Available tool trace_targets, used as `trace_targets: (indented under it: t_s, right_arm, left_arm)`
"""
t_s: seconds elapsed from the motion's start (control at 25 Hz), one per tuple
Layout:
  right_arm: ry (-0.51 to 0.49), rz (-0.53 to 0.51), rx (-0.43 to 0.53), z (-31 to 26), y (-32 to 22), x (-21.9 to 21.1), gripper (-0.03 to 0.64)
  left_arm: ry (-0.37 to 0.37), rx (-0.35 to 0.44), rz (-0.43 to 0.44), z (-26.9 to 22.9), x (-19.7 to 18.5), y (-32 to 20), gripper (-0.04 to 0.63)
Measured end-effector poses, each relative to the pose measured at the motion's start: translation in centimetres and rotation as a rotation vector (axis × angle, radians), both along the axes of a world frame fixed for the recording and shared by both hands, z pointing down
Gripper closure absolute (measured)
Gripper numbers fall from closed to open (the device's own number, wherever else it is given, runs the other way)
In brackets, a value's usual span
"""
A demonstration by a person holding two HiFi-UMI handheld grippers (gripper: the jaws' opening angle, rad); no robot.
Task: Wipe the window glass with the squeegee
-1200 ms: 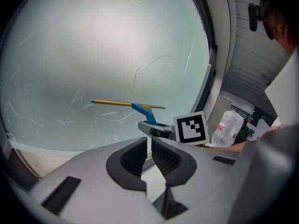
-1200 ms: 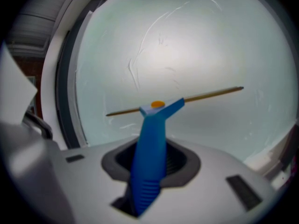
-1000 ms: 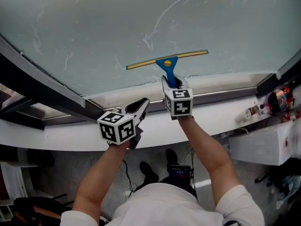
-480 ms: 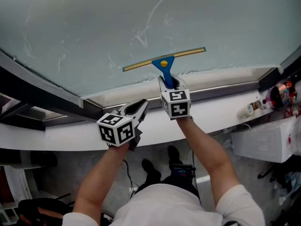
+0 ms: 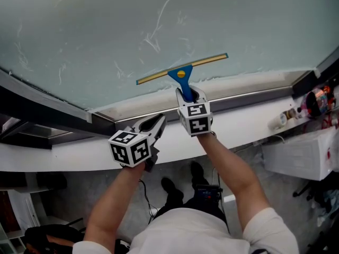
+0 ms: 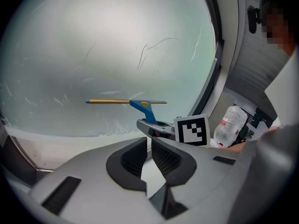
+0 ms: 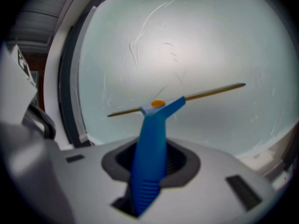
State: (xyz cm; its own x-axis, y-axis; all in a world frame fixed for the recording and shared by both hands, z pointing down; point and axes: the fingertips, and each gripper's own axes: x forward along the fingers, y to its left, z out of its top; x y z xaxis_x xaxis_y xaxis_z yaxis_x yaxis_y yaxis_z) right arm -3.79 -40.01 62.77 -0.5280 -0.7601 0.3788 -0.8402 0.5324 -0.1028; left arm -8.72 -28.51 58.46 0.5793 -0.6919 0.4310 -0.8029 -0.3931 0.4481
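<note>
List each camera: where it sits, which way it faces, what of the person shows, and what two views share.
Head view: on the head, looking down at the window glass; both forearms, left gripper, right gripper.
Left gripper view: on the left gripper, facing the glass; its shut, empty jaws and the right gripper's marker cube.
Right gripper view: on the right gripper, facing the glass; its jaws clamp the squeegee.
Shared: all show the squeegee.

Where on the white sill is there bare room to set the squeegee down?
Bare: the sill stretch between the right gripper and the bottle, and the stretch left of the left gripper. Crowded: the far right end, with clutter beside the bottle.
</note>
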Motion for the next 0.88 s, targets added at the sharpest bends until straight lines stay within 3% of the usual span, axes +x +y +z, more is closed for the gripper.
trace_targets:
  t_s: [0.88]
  right_arm:
    - [0.040,-0.014,-0.024,6.1,0.0,0.5,0.499]
  left_arm:
    - [0.000,-0.073,0.013,5.1,0.8,-0.8,0.543]
